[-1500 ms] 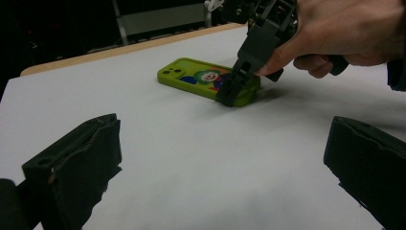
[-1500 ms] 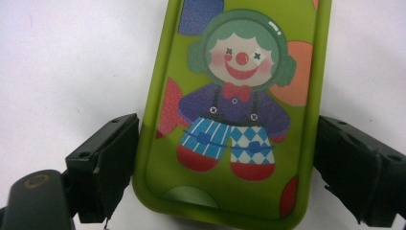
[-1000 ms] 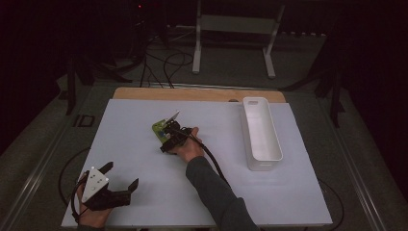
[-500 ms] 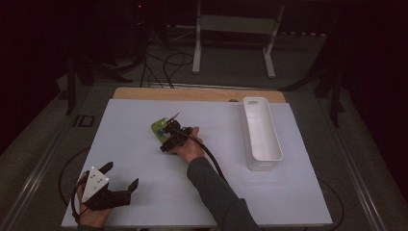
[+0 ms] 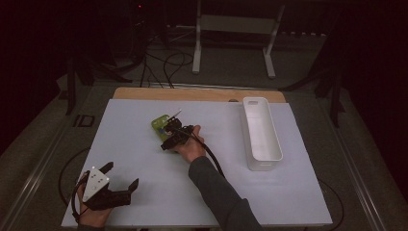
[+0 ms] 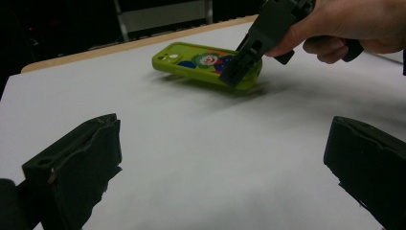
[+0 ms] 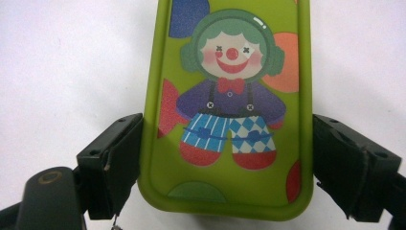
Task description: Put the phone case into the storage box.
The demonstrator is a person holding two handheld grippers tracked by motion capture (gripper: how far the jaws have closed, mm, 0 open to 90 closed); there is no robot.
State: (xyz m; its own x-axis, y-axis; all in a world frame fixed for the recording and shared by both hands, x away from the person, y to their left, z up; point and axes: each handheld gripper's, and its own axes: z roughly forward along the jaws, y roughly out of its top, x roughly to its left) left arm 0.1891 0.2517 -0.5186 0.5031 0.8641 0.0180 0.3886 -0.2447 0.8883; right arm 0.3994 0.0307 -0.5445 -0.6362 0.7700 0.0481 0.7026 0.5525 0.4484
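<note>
Phone case, green with a clown on it, sits between the two jaws of my right gripper. One jaw is at each long side, touching or almost touching; I cannot tell if they squeeze it yet. From above, my right gripper and the case are near the middle of the white worktop. My left gripper rests at the near left corner, jaws wide apart and holding nothing. A long white tray sits well off to the right.
</note>
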